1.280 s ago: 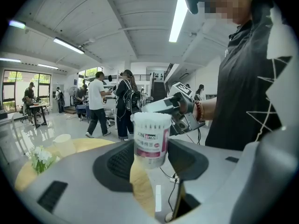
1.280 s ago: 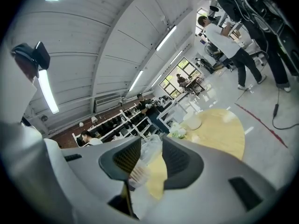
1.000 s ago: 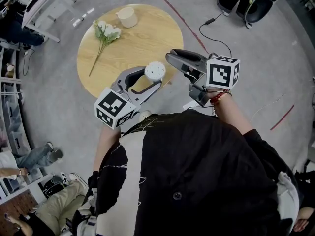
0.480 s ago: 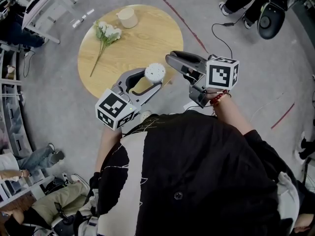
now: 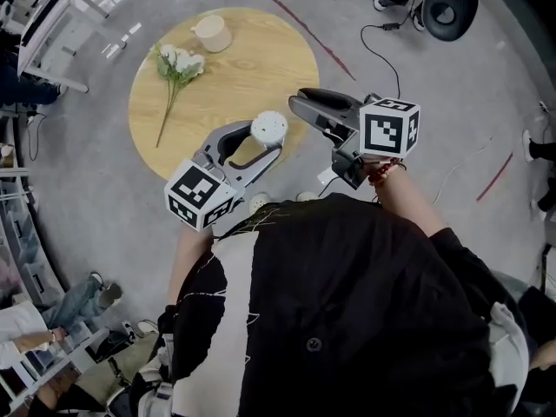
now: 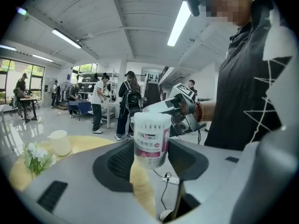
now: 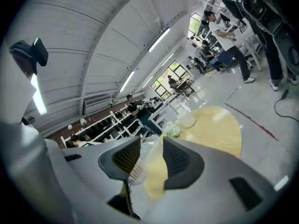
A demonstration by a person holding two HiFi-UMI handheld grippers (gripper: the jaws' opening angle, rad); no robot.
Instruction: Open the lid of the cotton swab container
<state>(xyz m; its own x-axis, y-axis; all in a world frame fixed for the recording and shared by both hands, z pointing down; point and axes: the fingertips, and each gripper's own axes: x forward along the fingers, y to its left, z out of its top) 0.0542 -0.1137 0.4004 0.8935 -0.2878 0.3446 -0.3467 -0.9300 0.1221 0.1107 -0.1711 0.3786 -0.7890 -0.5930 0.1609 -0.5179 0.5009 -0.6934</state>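
- Left gripper [image 6: 150,149]: jaws set wide, pads pressed on both sides of a white cylindrical cotton swab container with a pink label [image 6: 151,136]. It is held upright, close before the person, over the table's near edge.
- Right gripper [image 7: 150,158]: jaws about half closed on a clear plastic lid with a ribbed white rim [image 7: 139,166]. The identification is probable, as the piece is blurred.
- Progress: the container top appears to show bare swab heads, so the lid is judged already off. Little seems left to do.
- Surroundings: round pale wooden table [image 5: 261,55], with a white flower sprig [image 5: 178,62] and a cream cup [image 5: 211,33] at its far side.
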